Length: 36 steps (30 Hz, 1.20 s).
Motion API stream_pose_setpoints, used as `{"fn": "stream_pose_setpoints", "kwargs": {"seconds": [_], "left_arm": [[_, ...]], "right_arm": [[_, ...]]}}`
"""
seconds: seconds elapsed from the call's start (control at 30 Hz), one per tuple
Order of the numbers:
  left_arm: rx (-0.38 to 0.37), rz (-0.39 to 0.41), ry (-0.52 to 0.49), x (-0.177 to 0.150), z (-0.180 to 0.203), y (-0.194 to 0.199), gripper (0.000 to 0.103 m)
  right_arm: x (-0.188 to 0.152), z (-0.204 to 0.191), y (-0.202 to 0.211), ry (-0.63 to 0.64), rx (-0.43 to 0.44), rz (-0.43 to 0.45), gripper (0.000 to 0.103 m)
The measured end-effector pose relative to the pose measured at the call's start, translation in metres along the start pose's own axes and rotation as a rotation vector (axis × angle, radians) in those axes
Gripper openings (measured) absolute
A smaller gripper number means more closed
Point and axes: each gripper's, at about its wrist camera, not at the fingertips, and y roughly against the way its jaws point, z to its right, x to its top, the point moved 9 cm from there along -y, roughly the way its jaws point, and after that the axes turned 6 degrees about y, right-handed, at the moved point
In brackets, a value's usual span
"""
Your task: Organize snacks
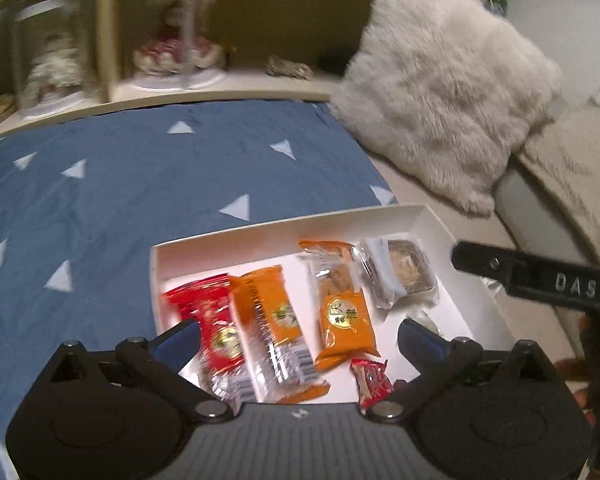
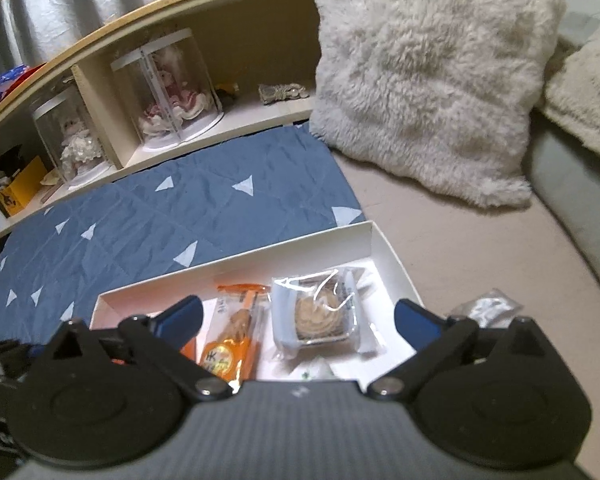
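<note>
Both my left gripper and right gripper hang spread wide and empty over the white box, where the snacks lie: a red pack at 9 o'clock, 2 orange packs side by side in the middle, and a clear-wrapped pastry at 2 o'clock. I judge a placing step just finished. Next I'd reach for the crumpled wrapper lying outside the box at 3 o'clock.
</note>
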Motion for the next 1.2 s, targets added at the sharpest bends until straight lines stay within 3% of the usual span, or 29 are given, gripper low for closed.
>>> {"fn": "stream_pose_setpoints", "kwargs": {"seconds": [0.13, 0.37, 0.87, 1.2], "left_arm": [[-0.008, 0.02, 0.04, 0.0, -0.008, 0.033, 0.103], [0.007, 0.1, 0.007, -0.004, -0.008, 0.1, 0.103], [0.146, 0.28, -0.039, -0.039, -0.02, 0.214, 0.103], [0.149, 0.284, -0.08, -0.087, -0.02, 0.249, 0.103]], "right_arm": [[-0.005, -0.008, 0.025, 0.002, -0.008, 0.007, 0.103], [-0.015, -0.025, 0.075, -0.001, -0.005, 0.025, 0.103], [-0.053, -0.04, 0.185, 0.011, -0.012, 0.111, 0.102], [-0.085, -0.053, 0.245, 0.074, -0.027, 0.178, 0.102]]}}
